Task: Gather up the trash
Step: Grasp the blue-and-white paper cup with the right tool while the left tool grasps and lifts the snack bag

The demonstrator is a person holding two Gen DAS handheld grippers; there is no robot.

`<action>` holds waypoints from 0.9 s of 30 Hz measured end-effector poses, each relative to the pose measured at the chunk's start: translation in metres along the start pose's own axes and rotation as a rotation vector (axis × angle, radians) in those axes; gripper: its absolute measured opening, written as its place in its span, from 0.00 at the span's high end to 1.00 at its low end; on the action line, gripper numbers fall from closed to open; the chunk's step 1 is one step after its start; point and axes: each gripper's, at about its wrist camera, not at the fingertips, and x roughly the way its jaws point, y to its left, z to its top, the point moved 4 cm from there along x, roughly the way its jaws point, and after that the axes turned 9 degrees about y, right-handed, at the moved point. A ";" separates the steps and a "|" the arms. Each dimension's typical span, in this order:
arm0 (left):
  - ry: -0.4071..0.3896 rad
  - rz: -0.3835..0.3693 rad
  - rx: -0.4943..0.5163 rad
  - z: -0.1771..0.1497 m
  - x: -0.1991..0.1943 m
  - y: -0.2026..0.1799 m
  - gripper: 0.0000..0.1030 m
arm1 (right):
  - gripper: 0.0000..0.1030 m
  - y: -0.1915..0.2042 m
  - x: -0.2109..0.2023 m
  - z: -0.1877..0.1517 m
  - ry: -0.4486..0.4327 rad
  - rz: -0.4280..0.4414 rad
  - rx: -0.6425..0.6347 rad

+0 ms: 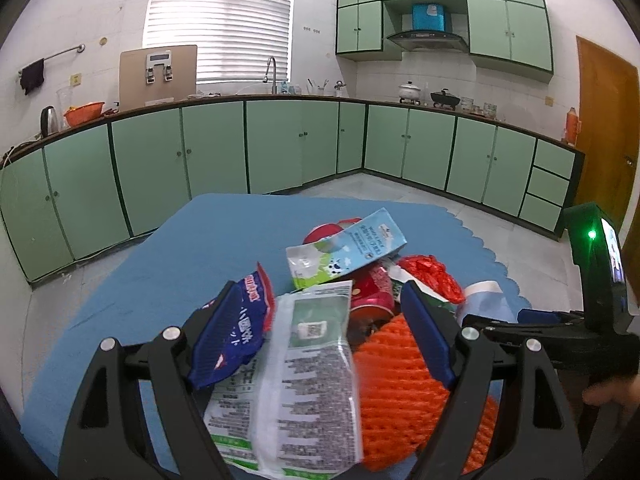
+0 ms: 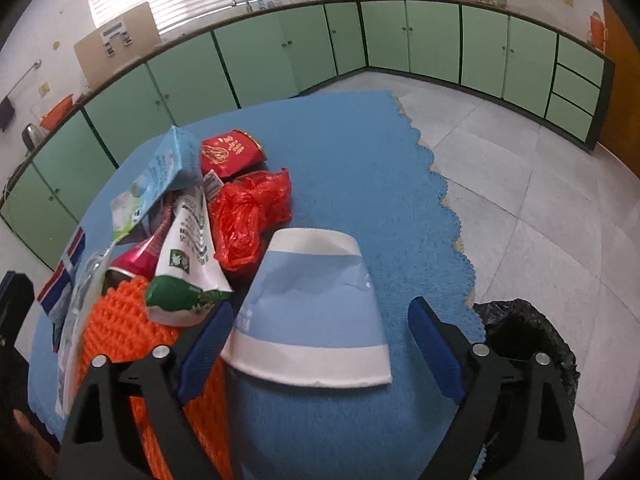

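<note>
One bench [image 2: 360,168] under a blue cloth, heaped with trash at its middle. One black-lined bin [image 2: 524,332] on the floor just off the bench's right edge. One orange foam net [image 1: 400,380] at the near side of the heap, one crumpled red plastic bag [image 2: 248,216] behind it, one flattened blue-and-white paper cup [image 2: 312,320] right of the net. One milk carton [image 1: 348,248] tilted atop the heap; one red packet [image 2: 232,152] beyond; two printed white wrappers – one [image 1: 304,360] nearest, one [image 2: 188,272] green-ended – plus one blue snack wrapper [image 1: 236,332].

Left tongs [image 1: 320,340] spread wide, straddling the nearest wrapper and net, pads not pressing. Right tongs [image 2: 320,348] spread wide – paper cup lying between the tips, untouched.
</note>
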 end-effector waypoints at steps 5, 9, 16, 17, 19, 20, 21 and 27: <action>0.009 0.014 -0.005 -0.001 0.007 0.007 0.23 | 0.17 0.004 0.006 0.002 0.003 -0.024 -0.003; 0.018 0.026 -0.008 0.000 0.015 0.014 0.23 | 0.24 0.006 0.012 0.000 0.018 -0.004 0.002; 0.047 0.053 -0.042 -0.005 0.022 0.029 0.22 | 0.22 0.011 0.017 0.002 0.030 -0.020 -0.033; 0.050 0.061 -0.044 -0.006 0.023 0.032 0.22 | 0.23 0.011 0.017 0.002 0.028 -0.022 -0.031; 0.052 0.075 -0.048 -0.008 0.023 0.036 0.22 | 0.27 0.011 0.016 0.002 0.024 -0.008 -0.033; 0.053 0.081 -0.052 -0.008 0.023 0.040 0.22 | 0.28 0.010 0.016 0.001 0.022 -0.004 -0.035; 0.055 0.087 -0.057 -0.007 0.024 0.043 0.22 | 0.30 0.010 0.015 0.001 0.022 -0.001 -0.036; 0.085 0.090 -0.080 -0.008 0.032 0.054 0.22 | 0.34 0.005 0.007 -0.005 0.024 0.029 -0.031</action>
